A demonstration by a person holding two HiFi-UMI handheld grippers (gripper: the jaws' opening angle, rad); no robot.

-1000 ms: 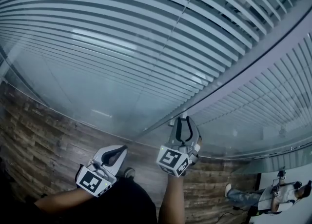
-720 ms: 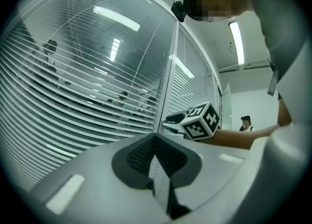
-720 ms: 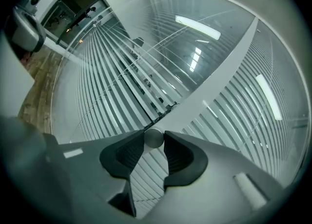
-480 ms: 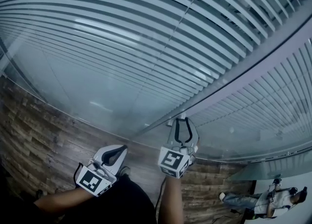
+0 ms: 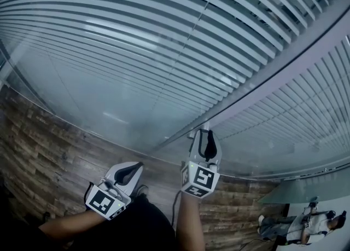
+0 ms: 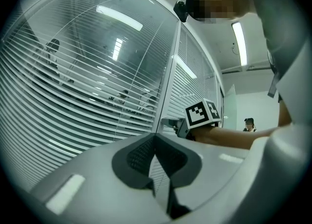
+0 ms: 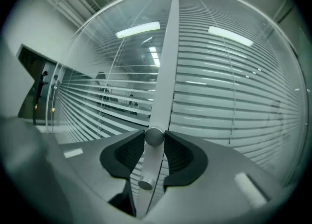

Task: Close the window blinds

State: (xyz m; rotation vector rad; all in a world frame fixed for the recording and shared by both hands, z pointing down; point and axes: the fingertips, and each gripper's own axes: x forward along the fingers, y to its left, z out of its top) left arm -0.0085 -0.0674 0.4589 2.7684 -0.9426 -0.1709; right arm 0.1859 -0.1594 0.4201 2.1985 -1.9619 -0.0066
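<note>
White slatted window blinds [image 5: 136,53] hang behind the glass panes [image 5: 109,108] in front of you, on both sides of a pale grey frame post [image 5: 284,64]. Their slats stand apart, and the room beyond shows through the gaps.

Your right gripper [image 5: 205,135] is raised to that post. Its dark jaws are closing on a small round grey knob [image 7: 154,136] that sticks out of the post, with one pad touching each side of it. A second knob [image 7: 145,184] sits just below it on the same post.

Your left gripper [image 5: 134,167] hangs lower and further left, above the brown wood-plank floor [image 5: 44,146] and short of the glass. Its jaws are pressed together at the tips, with nothing between them.
</note>
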